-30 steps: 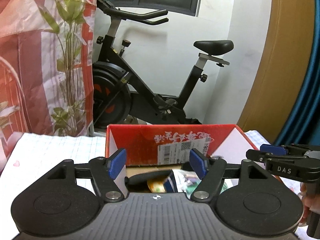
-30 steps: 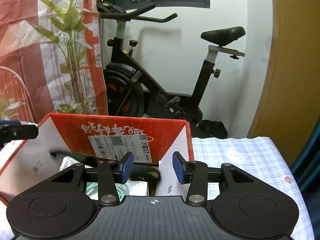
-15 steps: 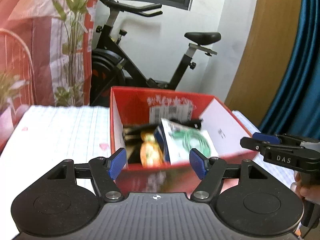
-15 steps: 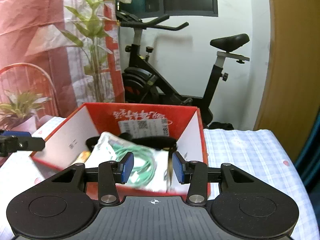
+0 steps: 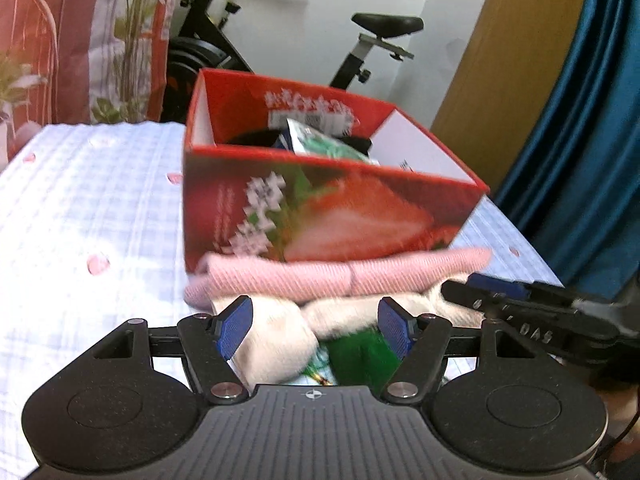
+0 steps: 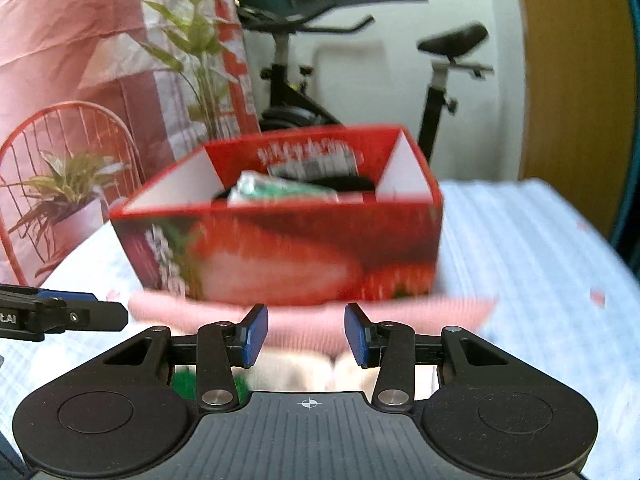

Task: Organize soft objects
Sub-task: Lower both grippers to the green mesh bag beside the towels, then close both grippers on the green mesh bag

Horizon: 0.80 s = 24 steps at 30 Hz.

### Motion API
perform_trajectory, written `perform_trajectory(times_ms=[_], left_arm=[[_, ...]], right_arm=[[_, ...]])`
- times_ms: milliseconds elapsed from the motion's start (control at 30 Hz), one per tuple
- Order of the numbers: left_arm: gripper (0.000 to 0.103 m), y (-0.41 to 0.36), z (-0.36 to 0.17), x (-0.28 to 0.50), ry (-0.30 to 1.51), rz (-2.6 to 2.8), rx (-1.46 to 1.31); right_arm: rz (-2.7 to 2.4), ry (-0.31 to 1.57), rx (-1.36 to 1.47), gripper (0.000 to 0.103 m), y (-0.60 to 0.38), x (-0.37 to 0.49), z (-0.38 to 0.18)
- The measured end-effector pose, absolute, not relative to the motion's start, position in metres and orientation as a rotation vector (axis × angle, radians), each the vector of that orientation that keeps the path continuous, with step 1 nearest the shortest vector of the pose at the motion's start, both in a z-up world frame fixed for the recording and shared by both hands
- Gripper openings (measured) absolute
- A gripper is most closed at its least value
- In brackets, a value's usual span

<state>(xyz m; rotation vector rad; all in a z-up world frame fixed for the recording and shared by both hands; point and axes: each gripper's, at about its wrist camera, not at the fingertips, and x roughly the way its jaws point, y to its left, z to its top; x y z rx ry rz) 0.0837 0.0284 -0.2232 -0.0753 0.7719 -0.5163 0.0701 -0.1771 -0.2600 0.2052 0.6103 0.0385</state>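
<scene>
Left tongs (image 5: 316, 326) wide, right tongs (image 6: 306, 334) narrower, both empty, above pink cloth (image 5: 320, 276) touching the box (image 5: 320, 216); a hasty grab may shove the box.

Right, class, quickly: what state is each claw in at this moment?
Left claw: open, holding nothing, above the cream soft item.
Right claw: open, holding nothing, before the pink cloth.

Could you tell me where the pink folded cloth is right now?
In both wrist views the pink folded cloth lies against the red box's near wall, with cream fabric nearer.
</scene>
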Motion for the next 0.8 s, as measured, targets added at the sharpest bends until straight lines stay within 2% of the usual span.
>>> perform_trajectory(times_ms=[333,467,567,667,800], left_arm=[[0.068,0.022,-0.248,0.074,0.82,-0.546,-0.148],[0.059,0.017,-0.255,0.075,0.842,-0.568,-0.165],[0.058,0.012,-0.258,0.077,0.85,-0.58,-0.17],[0.057,0.007,-0.263,0.081,0.855,-0.607,-0.179],[0.047,0.003,-0.272,0.086,0.876,-0.627,-0.214]], right_arm=[[0.095,0.674,0.255,0.04,-0.166,0.042,-0.293],[0.144,0.682,0.203,0.041,-0.156,0.038,-0.298],[0.188,0.679,0.19,0.049,-0.147,0.037,-0.299],[0.223,0.68,0.157,0.051,-0.138,0.039,-0.299],[0.26,0.683,0.122,0.052,-0.129,0.047,-0.301]])
